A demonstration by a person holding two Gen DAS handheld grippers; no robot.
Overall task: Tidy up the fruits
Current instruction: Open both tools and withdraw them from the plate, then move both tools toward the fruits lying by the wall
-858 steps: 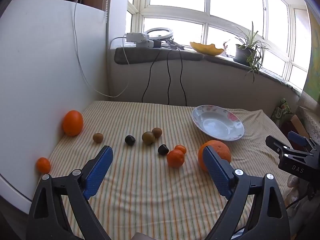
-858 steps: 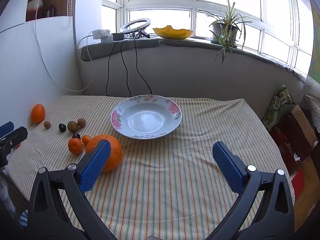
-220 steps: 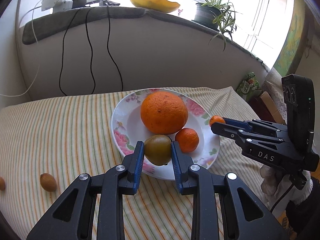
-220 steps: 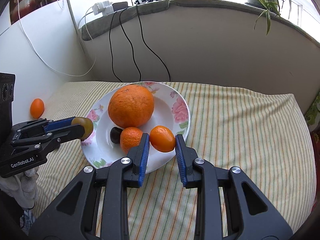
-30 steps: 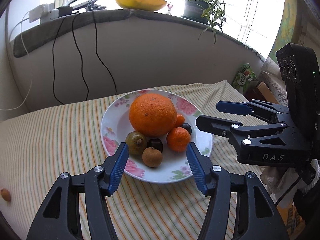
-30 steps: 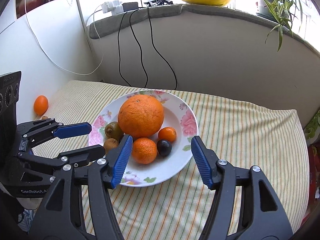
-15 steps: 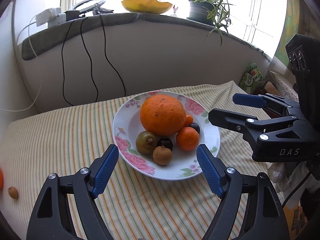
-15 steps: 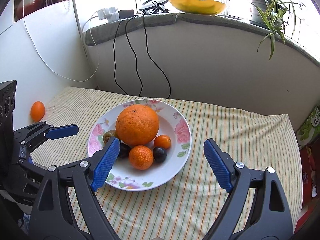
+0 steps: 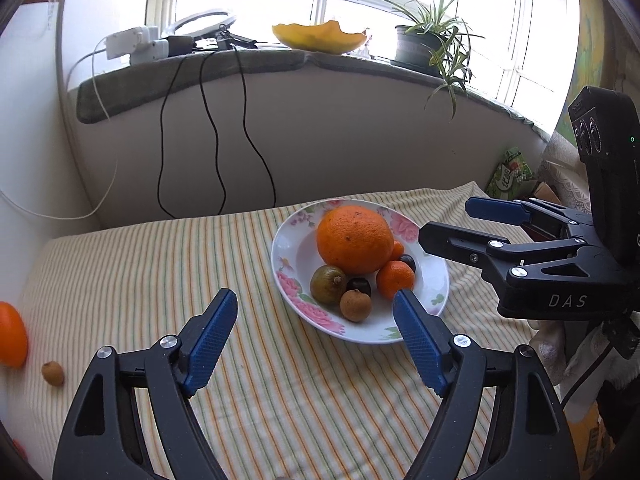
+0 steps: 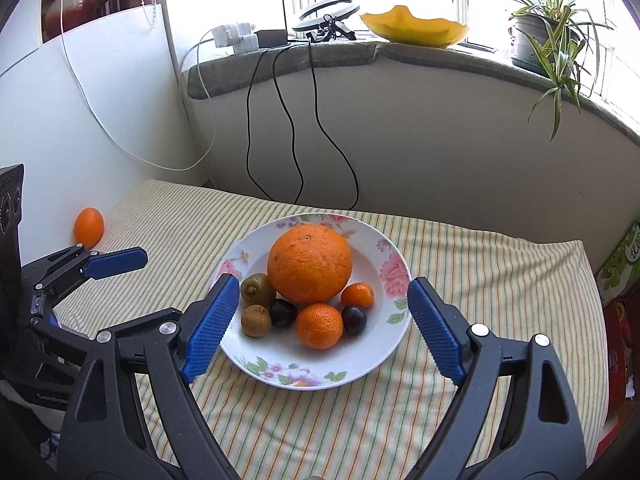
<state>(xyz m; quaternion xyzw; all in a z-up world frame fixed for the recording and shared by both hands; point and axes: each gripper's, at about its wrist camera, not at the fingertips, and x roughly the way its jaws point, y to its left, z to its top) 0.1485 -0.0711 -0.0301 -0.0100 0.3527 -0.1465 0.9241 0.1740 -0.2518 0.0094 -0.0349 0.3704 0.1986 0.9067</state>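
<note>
A flowered white plate [image 9: 288,276] [image 10: 384,356] on the striped cloth holds a big orange [image 9: 354,239] [image 10: 309,265], two tangerines [image 10: 319,326], a green-brown fruit [image 9: 328,284], dark plums [image 10: 353,319] and a small brown fruit [image 9: 355,305] [image 10: 256,321]. My left gripper [image 9: 316,334] is open and empty, just short of the plate. My right gripper [image 10: 320,330] is open and empty, its jaws either side of the plate's near half. An orange fruit [image 9: 12,340] [image 10: 89,227] and a small brown fruit [image 9: 53,373] lie on the cloth at far left.
A white wall panel [image 10: 80,120] borders the cloth on the left. A low wall with hanging cables [image 10: 288,120] stands behind. The sill carries a yellow bowl [image 10: 414,30] and a potted plant [image 10: 548,24]. A green packet [image 9: 510,178] lies off the right edge.
Both grippers have drawn back from the plate and opened wider. The fruit on the plate has not moved.
</note>
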